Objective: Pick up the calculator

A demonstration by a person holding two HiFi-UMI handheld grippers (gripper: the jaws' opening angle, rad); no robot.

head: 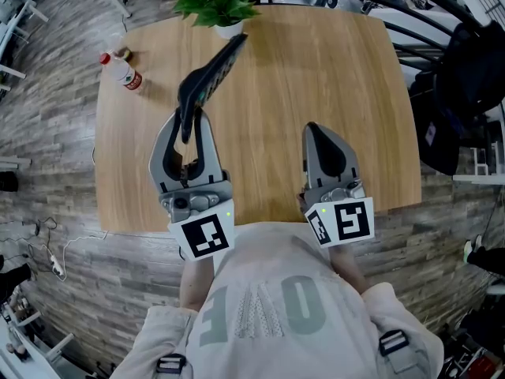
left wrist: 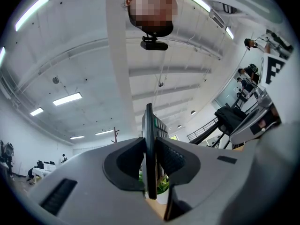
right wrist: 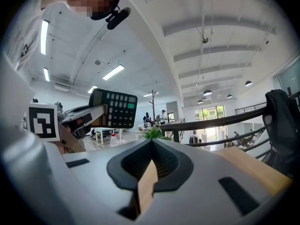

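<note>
A black calculator (head: 211,73) with grey keys and one green key is held up above the wooden table (head: 331,69), tilted toward the plant. My left gripper (head: 188,110) is shut on its near end. In the left gripper view the calculator (left wrist: 149,144) stands edge-on with both pads pressed to its faces, and the left gripper (left wrist: 150,165) points up toward the ceiling. The right gripper view shows the calculator's (right wrist: 114,108) key face, clamped in the left gripper (right wrist: 86,117). My right gripper (head: 314,133) hangs over the table's near right part, its jaws together and empty; the right gripper (right wrist: 151,146) points level across the table.
A potted green plant (head: 215,2) stands at the table's far edge. A plastic water bottle (head: 122,71) with a red cap lies at the far left. A black bag (head: 469,77) hangs beside the table's right side, with dark railings (head: 410,30) behind it.
</note>
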